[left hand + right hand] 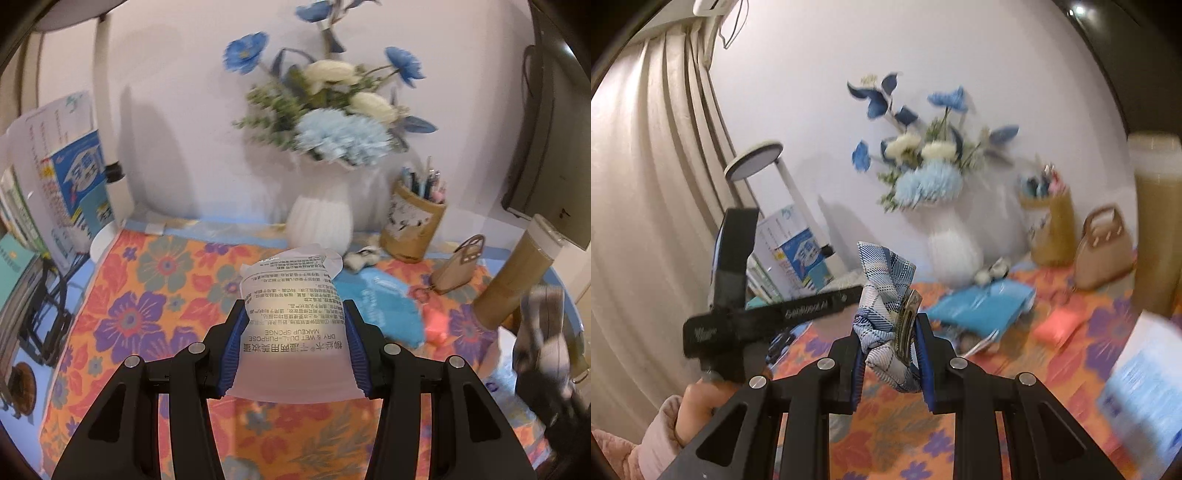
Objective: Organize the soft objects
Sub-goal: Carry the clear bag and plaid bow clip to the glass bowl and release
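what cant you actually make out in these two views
- Left wrist view: what the makeup sponge pouch holds; frosted plastic hides it.
- Left wrist view: the grey object at the right edge; motion blur.
- Right wrist view: the white-and-blue thing at lower right; blurred, cut off.
- Right wrist view: the pen holder; blurred.

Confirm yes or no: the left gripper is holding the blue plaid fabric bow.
No: the left gripper grips a translucent white makeup-sponge pouch between its blue-padded fingers.

White ribbed vase [319, 218] of blue and cream artificial flowers [332, 107] against the wall on the floral-clothed desk [147, 295]. Just beside it, a pen holder [413, 225] crammed with pens. Leaning books [74, 184] beside a white lamp [755, 160].
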Available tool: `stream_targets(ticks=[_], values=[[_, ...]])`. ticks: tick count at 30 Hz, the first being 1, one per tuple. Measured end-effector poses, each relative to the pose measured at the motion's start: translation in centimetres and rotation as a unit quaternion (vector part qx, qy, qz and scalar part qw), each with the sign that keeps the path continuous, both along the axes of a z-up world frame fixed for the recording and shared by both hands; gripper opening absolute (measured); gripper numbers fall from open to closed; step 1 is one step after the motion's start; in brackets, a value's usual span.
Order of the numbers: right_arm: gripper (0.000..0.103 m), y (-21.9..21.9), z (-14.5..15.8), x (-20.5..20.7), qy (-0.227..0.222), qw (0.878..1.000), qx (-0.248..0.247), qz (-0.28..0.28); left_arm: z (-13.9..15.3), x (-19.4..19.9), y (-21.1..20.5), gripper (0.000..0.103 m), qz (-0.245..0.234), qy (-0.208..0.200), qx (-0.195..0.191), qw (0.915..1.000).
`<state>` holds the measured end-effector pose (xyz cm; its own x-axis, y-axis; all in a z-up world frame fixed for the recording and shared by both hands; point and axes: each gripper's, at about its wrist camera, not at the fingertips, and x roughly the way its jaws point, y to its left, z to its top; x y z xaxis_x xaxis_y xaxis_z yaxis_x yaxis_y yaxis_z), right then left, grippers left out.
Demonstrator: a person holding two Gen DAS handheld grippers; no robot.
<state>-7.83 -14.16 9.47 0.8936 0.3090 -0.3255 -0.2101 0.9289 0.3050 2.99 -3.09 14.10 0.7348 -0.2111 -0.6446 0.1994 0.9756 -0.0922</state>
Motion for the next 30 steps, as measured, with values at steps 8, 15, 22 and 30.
stream_targets(ticks=[8, 15, 22, 30], values=[[0.023, -5.0, 5.3, 0.6, -0.006, 0.999, -0.014, -0.05, 1.9, 0.9, -4.0, 0.048, -0.036, 0.018, -0.039, 0.9984], [0.023, -11.7, 10.6, 0.9, -0.006, 0.989, -0.046, -0.141, 5.6, 1.0, -9.7, 0.048, -0.095, 0.011, -0.083, 0.992], [0.023, -19.9, 13.5, 1.1, 0.02, 0.979, -0.055, -0.194, 9.0, -0.6, -18.5, 0.048, -0.203, -0.032, -0.096, 0.9739], [0.023, -26.9, 13.9, -1.2, 0.041, 0.961, -0.081, -0.261, 9.2, -3.4, -27.3, 0.048, -0.318, -0.031, -0.094, 0.9428]])
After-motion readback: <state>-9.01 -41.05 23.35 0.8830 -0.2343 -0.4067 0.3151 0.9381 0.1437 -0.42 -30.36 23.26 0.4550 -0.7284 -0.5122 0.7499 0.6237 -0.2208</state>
